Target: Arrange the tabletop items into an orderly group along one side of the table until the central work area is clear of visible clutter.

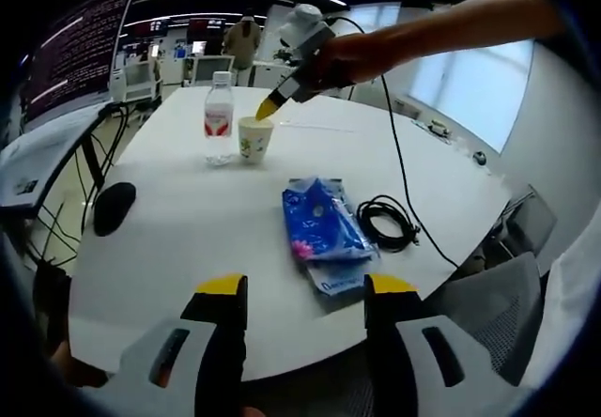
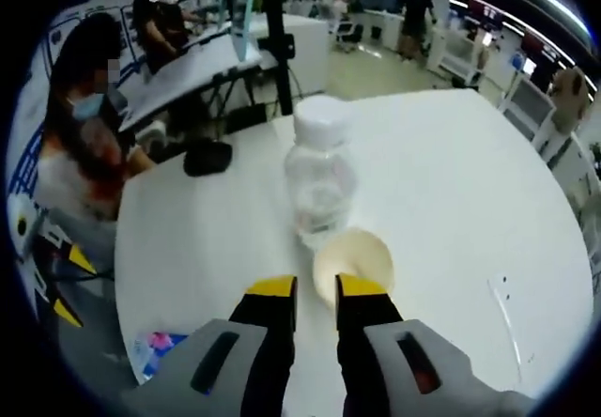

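A clear water bottle (image 1: pixel 218 116) with a red label stands at the table's far side, and a paper cup (image 1: pixel 254 140) stands right beside it. A blue snack packet (image 1: pixel 324 229) lies close in front of my left gripper (image 1: pixel 305 290), which is open and holds nothing. My right gripper (image 1: pixel 282 98) reaches in from the right, its yellow tip on the cup's rim. In the right gripper view the cup (image 2: pixel 355 259) sits before the bottle (image 2: pixel 321 173). The right gripper (image 2: pixel 316 287) has its jaws drawn close with the near rim between them.
A coiled black cable (image 1: pixel 385 222) lies right of the packet, its lead running across the round white table (image 1: pixel 169 267). A black mouse (image 1: pixel 113 206) sits near the left edge. A person (image 2: pixel 84 145) stands at the table's edge. Desks and chairs surround it.
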`<act>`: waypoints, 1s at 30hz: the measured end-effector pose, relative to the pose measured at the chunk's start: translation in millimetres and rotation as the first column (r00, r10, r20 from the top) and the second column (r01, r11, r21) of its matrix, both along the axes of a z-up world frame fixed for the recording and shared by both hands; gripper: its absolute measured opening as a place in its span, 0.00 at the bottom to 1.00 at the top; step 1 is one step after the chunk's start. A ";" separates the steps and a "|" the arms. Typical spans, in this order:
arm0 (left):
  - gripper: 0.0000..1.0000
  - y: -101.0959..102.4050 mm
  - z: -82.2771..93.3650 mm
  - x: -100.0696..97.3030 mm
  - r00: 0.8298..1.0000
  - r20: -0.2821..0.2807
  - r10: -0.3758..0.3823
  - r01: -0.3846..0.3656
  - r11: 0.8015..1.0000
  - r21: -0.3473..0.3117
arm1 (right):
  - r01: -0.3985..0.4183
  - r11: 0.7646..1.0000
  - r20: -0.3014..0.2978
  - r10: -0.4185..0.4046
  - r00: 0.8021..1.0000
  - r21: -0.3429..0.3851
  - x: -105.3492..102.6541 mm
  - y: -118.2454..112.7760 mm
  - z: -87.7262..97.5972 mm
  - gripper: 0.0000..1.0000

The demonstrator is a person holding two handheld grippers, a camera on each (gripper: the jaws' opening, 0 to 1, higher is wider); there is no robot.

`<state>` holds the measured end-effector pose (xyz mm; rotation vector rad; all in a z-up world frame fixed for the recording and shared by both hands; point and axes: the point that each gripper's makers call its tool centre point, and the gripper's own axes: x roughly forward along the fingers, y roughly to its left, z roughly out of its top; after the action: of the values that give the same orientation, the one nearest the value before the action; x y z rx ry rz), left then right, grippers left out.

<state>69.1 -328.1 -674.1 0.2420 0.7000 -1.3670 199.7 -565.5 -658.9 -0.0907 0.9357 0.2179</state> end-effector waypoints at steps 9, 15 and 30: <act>0.50 4.5 0.7 -4.0 1.000 0.005 -0.003 0.003 1.000 0.013 | 0.123 0.990 0.088 -0.129 0.988 0.075 -32.4 -7.1 12.0 0.16; 0.50 7.0 -0.7 -6.7 1.000 0.007 -0.001 0.001 1.000 0.021 | 0.170 0.981 0.078 -0.177 0.981 0.089 -73.0 -10.1 -1.4 0.18; 0.49 1.8 -4.5 -16.6 0.999 0.022 -0.039 0.038 0.998 0.052 | 0.286 0.948 0.061 -0.297 0.953 0.141 -149.5 -18.5 -29.9 0.18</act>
<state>52.5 -326.3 -678.6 0.3132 0.7147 -1.3816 50.2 -583.9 -688.9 0.1590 0.8398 -0.0001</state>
